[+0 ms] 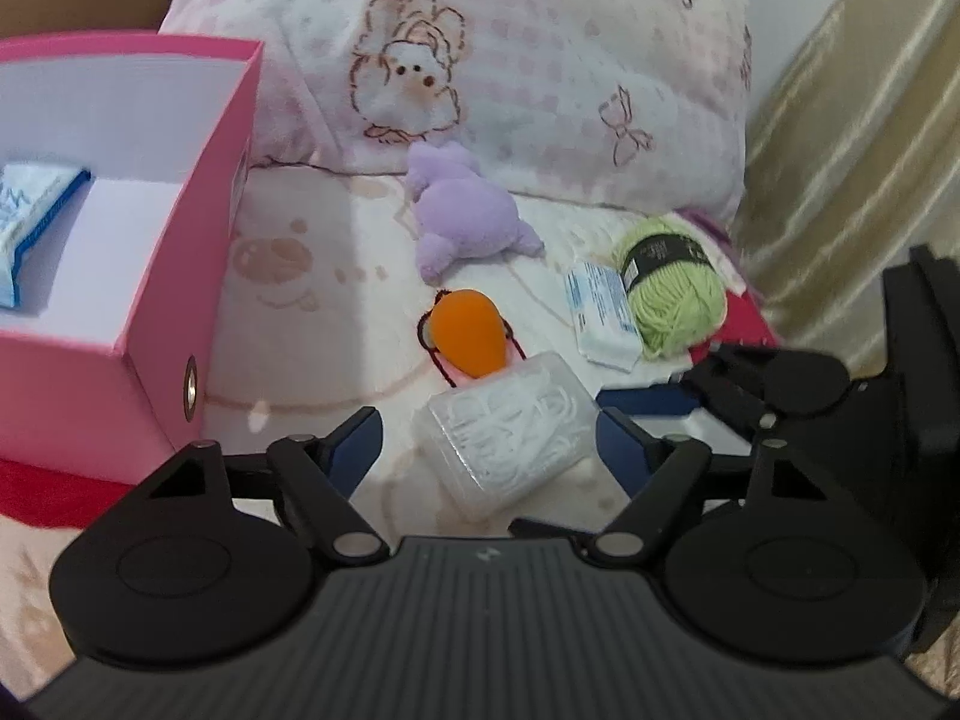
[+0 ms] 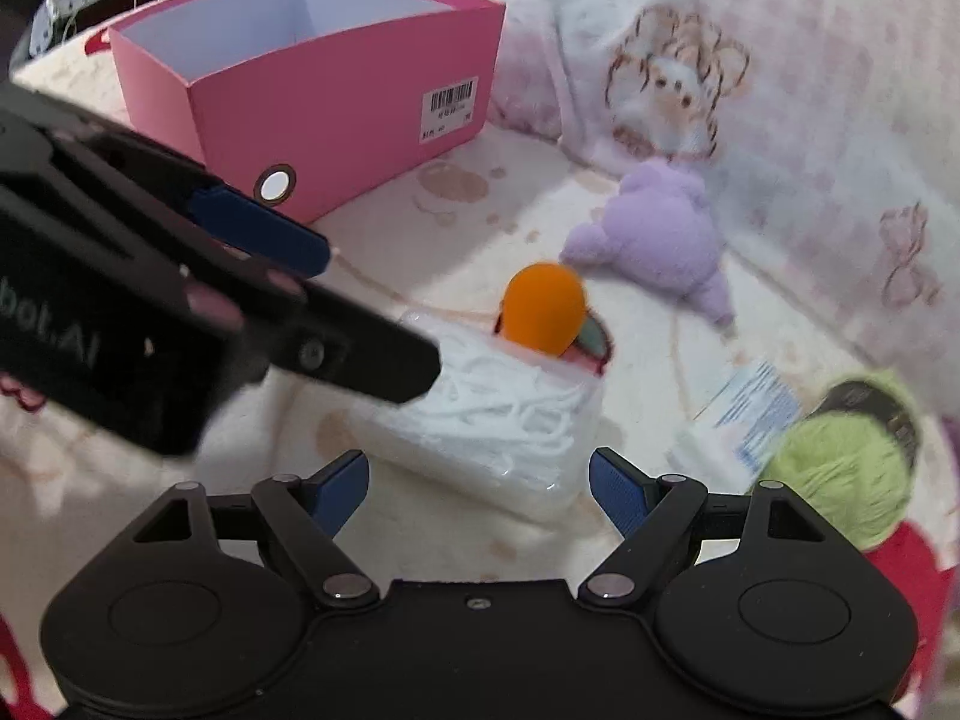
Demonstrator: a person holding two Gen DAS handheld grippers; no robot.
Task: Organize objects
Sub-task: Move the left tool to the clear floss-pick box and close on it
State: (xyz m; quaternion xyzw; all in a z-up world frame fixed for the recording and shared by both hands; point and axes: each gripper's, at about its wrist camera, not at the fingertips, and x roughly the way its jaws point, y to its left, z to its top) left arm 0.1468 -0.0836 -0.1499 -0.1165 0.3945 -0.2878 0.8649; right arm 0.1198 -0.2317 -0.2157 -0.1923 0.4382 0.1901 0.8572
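Pink box [image 1: 198,252]: stands open on the bed at the left, a blue-and-white packet [image 1: 36,228] already inside; a careless swing toward it could knock its near wall.
Clear packet [image 1: 510,438]: lies on the bed between both grippers' jaws; if both close on it, it may buckle or slip. The orange pouch [image 1: 471,330] touches its far edge and could be dragged along.
Left gripper [image 1: 489,438]: tilted downward, jaws apart, straddling the packet without pressing.
Right gripper [image 2: 480,483]: pitched steeply down, jaws wide, empty.
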